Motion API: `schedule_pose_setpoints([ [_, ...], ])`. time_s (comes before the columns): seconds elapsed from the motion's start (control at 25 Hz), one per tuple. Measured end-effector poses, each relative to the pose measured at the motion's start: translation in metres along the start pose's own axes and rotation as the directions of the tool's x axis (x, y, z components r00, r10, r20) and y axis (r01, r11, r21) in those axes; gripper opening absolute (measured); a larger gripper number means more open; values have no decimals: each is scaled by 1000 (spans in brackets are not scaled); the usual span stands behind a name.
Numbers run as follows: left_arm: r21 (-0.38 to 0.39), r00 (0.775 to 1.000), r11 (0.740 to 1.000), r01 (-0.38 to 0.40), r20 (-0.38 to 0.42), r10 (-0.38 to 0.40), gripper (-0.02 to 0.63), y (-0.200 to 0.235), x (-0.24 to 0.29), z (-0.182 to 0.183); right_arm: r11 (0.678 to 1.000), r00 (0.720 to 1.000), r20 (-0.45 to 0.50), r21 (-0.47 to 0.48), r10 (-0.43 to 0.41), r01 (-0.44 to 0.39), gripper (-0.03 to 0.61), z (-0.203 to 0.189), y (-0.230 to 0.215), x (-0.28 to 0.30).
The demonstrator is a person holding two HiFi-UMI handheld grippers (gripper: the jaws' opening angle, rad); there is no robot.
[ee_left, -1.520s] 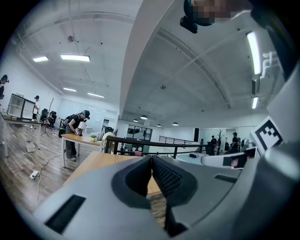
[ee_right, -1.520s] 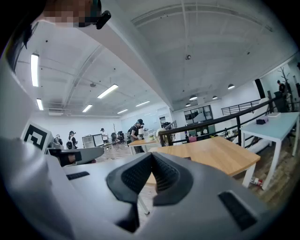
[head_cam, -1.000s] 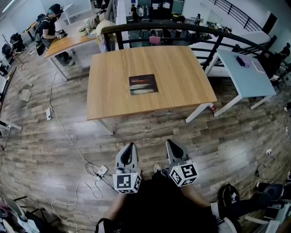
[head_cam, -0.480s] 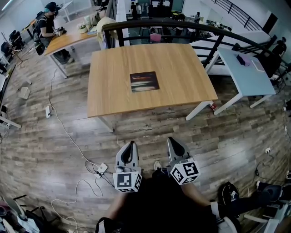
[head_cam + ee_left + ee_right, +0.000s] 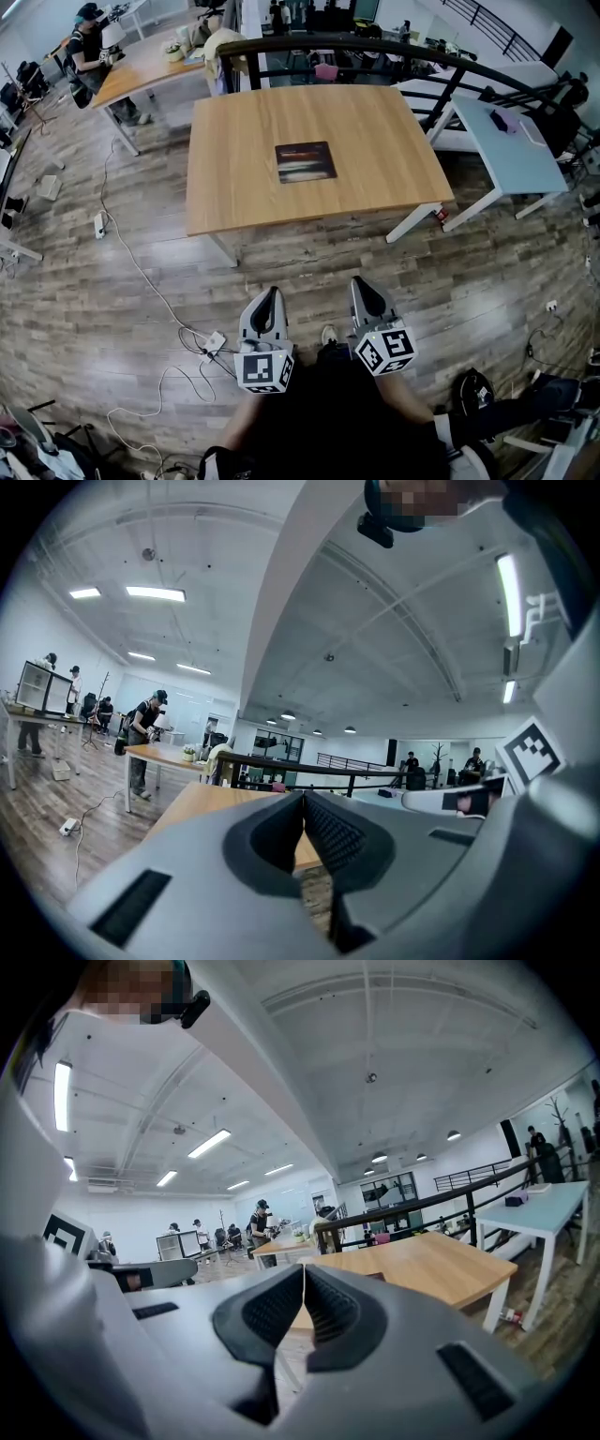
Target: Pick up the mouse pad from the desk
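Mouse pad (image 5: 306, 161) is sitting slightly higher and further right in my head view than a second ago, and the wooden desk (image 5: 234, 197) under it is shifting the same way, while the person (image 5: 86, 42) at the far desk (image 5: 141, 75) is drifting toward the top left corner. I am holding my left tongs (image 5: 272, 293) and right tongs (image 5: 359, 281) side by side, low in front of me, both clenched with the pads meeting, gripping nothing and touching nothing. The dark rectangular pad is lying flat near the middle of the desk, well ahead of both tongs, roughly in line between them, with the desk's near edge and a stretch of plank floor (image 5: 309, 267) separating us.
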State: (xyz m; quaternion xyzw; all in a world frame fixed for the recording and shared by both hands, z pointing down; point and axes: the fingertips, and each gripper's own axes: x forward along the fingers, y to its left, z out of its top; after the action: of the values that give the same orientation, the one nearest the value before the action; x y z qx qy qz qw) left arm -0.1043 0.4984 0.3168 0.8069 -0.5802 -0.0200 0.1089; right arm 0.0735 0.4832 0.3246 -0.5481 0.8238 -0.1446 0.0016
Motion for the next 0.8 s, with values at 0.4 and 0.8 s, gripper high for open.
schedule_pose_setpoints([
  [0.4, -8, 1000, 1000, 25, -12, -25, 23, 27, 1, -8, 999, 999, -3, -15, -35, 35, 32, -11, 19, 13],
  [0.8, -2, 1000, 1000, 8, -30, -8, 23, 35, 48, -12, 1000, 1000, -17, -12, -17, 17, 32, -9, -8, 61],
])
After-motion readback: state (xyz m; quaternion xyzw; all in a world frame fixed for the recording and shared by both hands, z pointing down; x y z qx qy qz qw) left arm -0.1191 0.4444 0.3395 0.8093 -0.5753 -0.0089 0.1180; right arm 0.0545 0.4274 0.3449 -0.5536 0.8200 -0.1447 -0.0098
